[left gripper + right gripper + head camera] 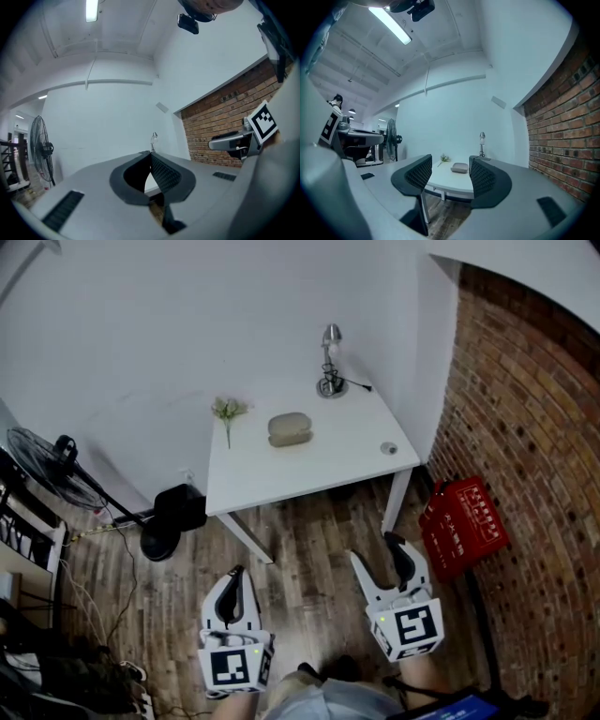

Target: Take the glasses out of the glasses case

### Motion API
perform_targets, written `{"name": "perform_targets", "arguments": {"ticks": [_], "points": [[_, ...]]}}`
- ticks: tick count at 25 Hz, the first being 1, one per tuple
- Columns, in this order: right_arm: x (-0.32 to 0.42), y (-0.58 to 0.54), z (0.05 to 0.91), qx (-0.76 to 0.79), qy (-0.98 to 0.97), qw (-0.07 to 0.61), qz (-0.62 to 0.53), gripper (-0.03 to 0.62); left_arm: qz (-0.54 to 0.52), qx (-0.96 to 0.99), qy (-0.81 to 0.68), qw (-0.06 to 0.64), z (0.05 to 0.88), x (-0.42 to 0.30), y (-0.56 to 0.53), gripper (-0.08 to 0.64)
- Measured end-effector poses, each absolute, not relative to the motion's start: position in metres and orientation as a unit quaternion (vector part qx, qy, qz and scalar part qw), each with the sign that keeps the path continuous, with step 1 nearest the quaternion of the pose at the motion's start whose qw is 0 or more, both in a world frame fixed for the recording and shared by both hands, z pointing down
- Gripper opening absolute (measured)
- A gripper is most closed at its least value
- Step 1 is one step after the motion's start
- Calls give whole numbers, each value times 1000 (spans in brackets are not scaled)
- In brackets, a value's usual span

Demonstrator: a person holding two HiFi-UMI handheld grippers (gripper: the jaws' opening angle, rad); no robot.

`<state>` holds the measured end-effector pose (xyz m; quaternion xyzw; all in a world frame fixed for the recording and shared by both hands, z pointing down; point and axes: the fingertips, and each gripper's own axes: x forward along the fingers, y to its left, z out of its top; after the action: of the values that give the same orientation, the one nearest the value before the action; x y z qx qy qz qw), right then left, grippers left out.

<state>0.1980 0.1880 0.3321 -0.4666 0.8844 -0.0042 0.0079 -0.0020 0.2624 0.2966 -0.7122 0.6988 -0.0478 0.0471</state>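
Not begun: case (pixel 289 428) shut on table (pixel 349 448), well off; left gripper (pixel 235 579) clenched empty, right gripper (pixel 377 553) agape; walk up next

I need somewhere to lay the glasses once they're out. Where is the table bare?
Bare: the wide front strip of the table between the glasses case and the near edge, from the left corner up to the small round object. Tighter: the back right corner, taken by the lamp and its cord.
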Motion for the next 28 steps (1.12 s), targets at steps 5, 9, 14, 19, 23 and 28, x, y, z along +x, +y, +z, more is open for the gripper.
{"name": "perform_targets", "arguments": {"ticks": [5, 9, 14, 19, 23, 28], "points": [[191, 159, 332, -459, 889, 3, -1, 264, -50, -703, 708, 40, 302, -11, 239, 6], [182, 135, 339, -458, 889, -1, -2, 264, -48, -700, 712, 33, 310, -24, 217, 6], [163, 95, 354, -458, 889, -14, -3, 264, -41, -697, 715, 29, 322, -46, 174, 6], [135, 38, 364, -457, 889, -31, -8, 264, -45, -707, 706, 8, 346, -74, 115, 6], [108, -19, 358, -460, 887, -33, 0, 264, -47, -712, 701, 8, 344, -105, 58, 6], [75, -85, 341, -467, 884, -26, 13, 262, -39, -721, 691, 12, 329, -140, -11, 6]]}}
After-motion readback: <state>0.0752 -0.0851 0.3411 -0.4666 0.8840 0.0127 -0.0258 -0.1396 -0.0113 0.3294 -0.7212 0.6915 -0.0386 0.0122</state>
